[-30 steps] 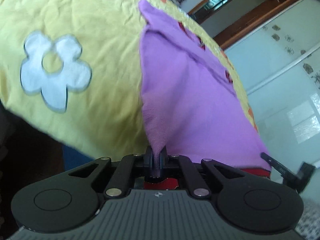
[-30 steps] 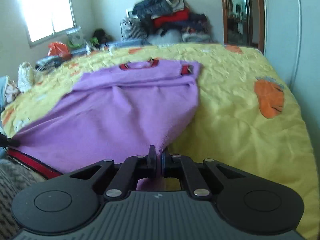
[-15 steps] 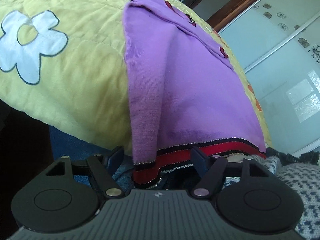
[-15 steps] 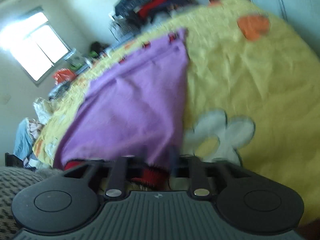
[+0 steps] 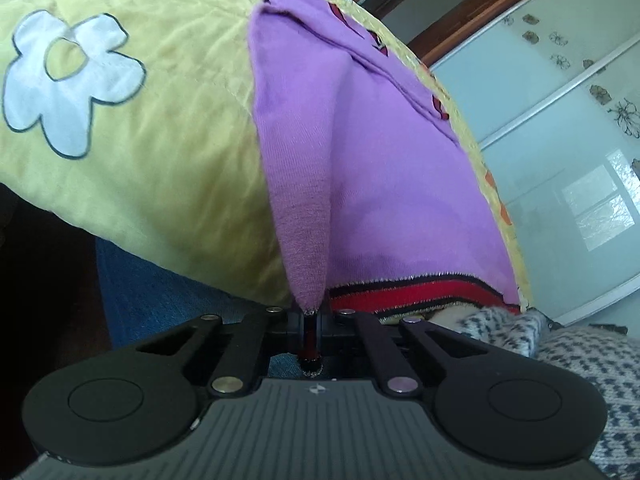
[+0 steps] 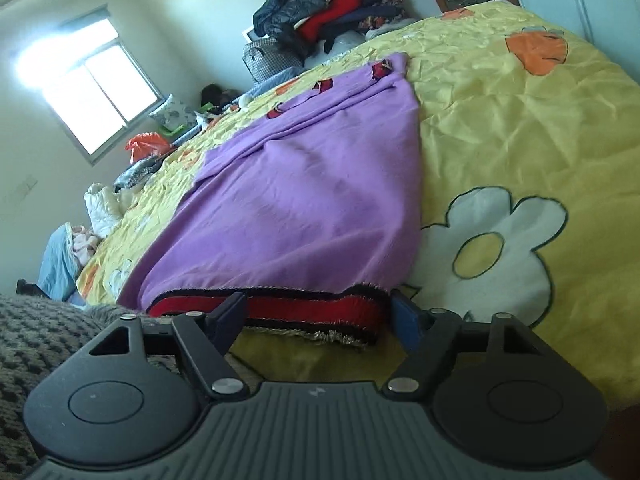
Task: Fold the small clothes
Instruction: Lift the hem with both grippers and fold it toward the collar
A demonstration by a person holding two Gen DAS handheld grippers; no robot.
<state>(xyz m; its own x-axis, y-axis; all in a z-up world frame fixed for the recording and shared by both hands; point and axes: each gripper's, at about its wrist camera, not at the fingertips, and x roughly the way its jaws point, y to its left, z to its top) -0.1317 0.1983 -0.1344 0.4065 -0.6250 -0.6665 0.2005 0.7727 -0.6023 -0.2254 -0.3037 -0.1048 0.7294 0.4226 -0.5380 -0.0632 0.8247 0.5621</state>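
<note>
Purple knit fills most of what we see: a purple sweater [image 6: 304, 200] lies spread on the yellow bedspread [image 6: 520, 128], its red and black striped hem [image 6: 304, 312] toward us at the near edge of the bed and its collar end toward the far side. Our left gripper [image 5: 309, 320] has its jaws pinched tight on a corner of the sweater [image 5: 360, 168] at the hem, and the cloth rises from the pinch in a narrow, drawn-up fold. Our right gripper [image 6: 316, 320] stands with its jaws spread wide, one finger on each side of a stretch of the striped hem, gripping nothing; whether the fingertips touch the fabric we cannot tell. White flower appliqués [image 6: 496, 256] sit on the bedspread just beside the sweater's right edge, and an orange patch [image 6: 538, 50] lies farther off. Beyond the bed we see a heap of clothes [image 6: 320, 12] against the wall, a bright window [image 6: 92, 88], and in the left wrist view, a sliding wardrobe door [image 5: 560, 140] with floral decals.
</note>
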